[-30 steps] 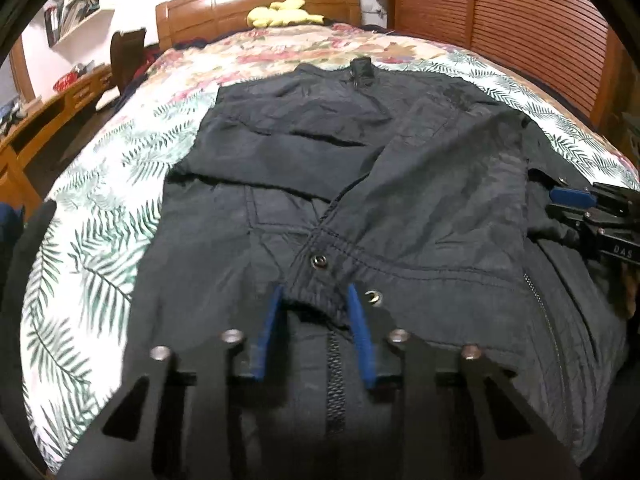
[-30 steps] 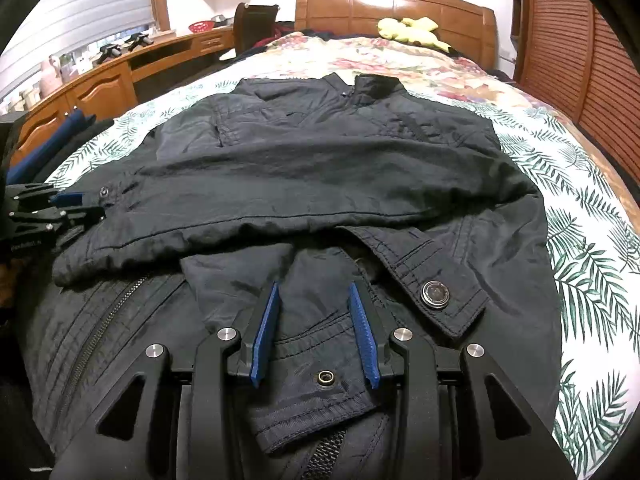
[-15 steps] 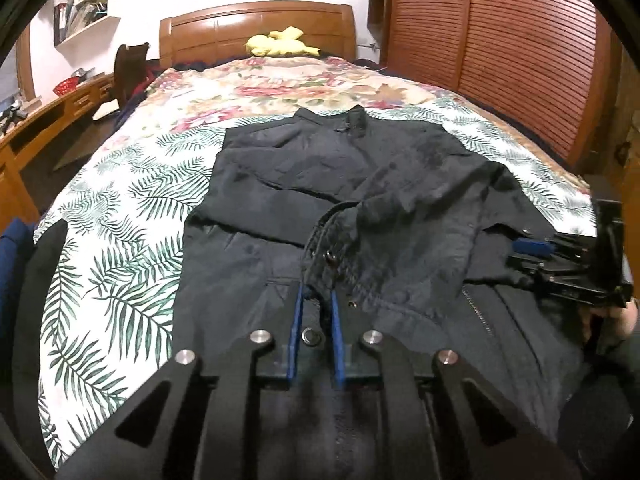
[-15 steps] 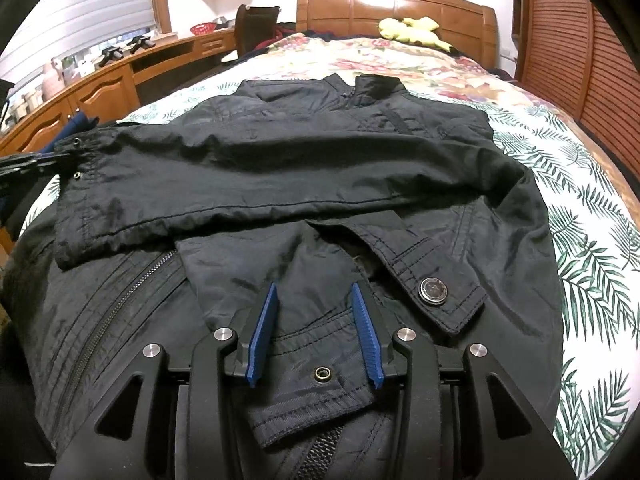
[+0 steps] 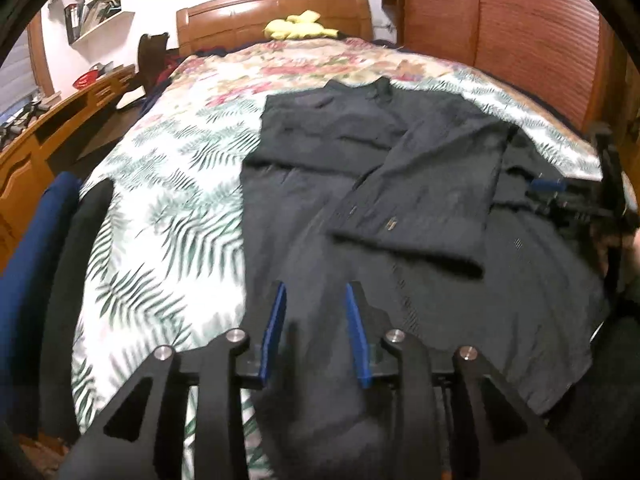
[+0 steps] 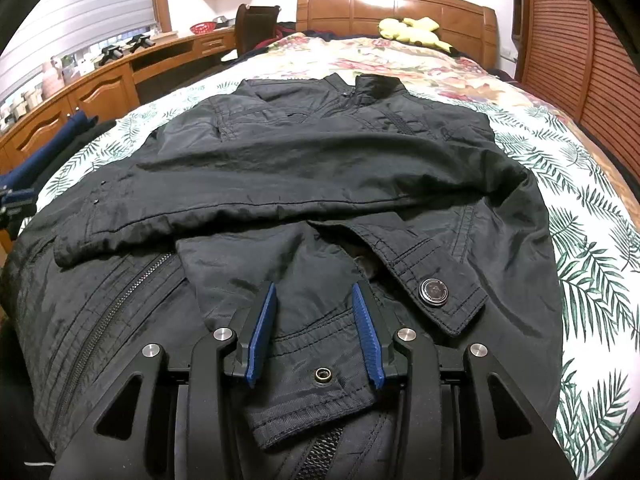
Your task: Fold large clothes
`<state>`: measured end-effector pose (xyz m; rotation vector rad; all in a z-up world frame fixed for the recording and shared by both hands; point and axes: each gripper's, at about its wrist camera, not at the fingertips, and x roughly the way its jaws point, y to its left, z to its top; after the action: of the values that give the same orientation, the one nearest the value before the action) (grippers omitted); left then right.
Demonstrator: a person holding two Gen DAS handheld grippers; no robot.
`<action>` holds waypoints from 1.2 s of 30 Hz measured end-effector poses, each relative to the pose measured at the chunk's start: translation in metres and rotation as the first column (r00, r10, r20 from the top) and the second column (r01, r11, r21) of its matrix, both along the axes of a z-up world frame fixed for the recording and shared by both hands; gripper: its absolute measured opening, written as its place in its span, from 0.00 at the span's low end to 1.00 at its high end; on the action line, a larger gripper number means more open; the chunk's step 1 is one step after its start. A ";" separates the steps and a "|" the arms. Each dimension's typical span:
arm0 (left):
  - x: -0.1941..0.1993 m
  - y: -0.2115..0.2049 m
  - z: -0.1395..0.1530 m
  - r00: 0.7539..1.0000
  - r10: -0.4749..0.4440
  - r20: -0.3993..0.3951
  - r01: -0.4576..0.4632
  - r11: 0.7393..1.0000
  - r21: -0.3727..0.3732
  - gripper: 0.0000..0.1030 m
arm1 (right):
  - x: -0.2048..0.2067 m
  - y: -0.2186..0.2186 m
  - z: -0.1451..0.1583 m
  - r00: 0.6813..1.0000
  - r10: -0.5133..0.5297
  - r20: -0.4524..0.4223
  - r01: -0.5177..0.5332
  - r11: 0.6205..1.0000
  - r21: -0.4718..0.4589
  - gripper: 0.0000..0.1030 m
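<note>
Black jacket (image 6: 320,168) spread flat on the leaf-and-flower bedspread (image 6: 580,200), collar toward the wooden headboard (image 6: 396,8), hem at the near edge of the bed. Both sleeves laid across the jacket's front: upper sleeve (image 6: 280,196) running sideways across the chest, lower sleeve cuff (image 6: 316,364) resting nearer the hem, beside the front zipper (image 6: 108,320). Buttoned tab with round metal snap (image 6: 435,290) lying just beside that cuff.

Right gripper (image 6: 316,336) poised at the lower cuff, jaws spread, blue pads either side of the cuff fabric; contact with the cloth not determinable. Small snap ring visible between the jaws.

Left gripper (image 5: 316,336) above the jacket's hem region, jaws parted after having just been opening, nothing pinched between the pads. Left view blurred. Right gripper also visible at the jacket's far side edge in the left view (image 5: 560,196).

Yellow plush toy (image 6: 412,30) against the headboard. Wooden desk (image 6: 100,84) alongside the bed on the side away from the slatted wooden doors (image 6: 592,60). Dark blue and black garments (image 5: 44,280) heaped at the bed edge beside the jacket.
</note>
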<state>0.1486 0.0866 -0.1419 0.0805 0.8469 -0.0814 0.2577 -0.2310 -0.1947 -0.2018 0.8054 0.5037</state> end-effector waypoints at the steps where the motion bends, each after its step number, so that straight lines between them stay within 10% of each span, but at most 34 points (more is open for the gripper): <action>1: -0.004 0.004 -0.003 1.000 0.010 -0.008 -0.010 1.000 0.011 0.30 | 0.000 0.000 0.000 1.000 0.000 0.000 0.000 1.000 0.000 0.38; 23: -0.013 0.042 -0.042 0.989 0.087 -0.118 -0.092 0.995 -0.035 0.58 | -0.006 0.000 0.008 1.000 -0.027 0.009 0.028 0.997 -0.074 0.41; 36: -0.029 0.035 -0.038 0.993 0.088 -0.072 -0.091 0.995 -0.046 0.58 | -0.081 -0.113 0.020 0.985 -0.171 -0.029 0.166 0.977 -0.135 0.45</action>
<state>0.1192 0.1213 -0.1801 -0.0065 0.9173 -0.0207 0.1767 -0.3437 -0.1744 -0.2433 0.8880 0.2956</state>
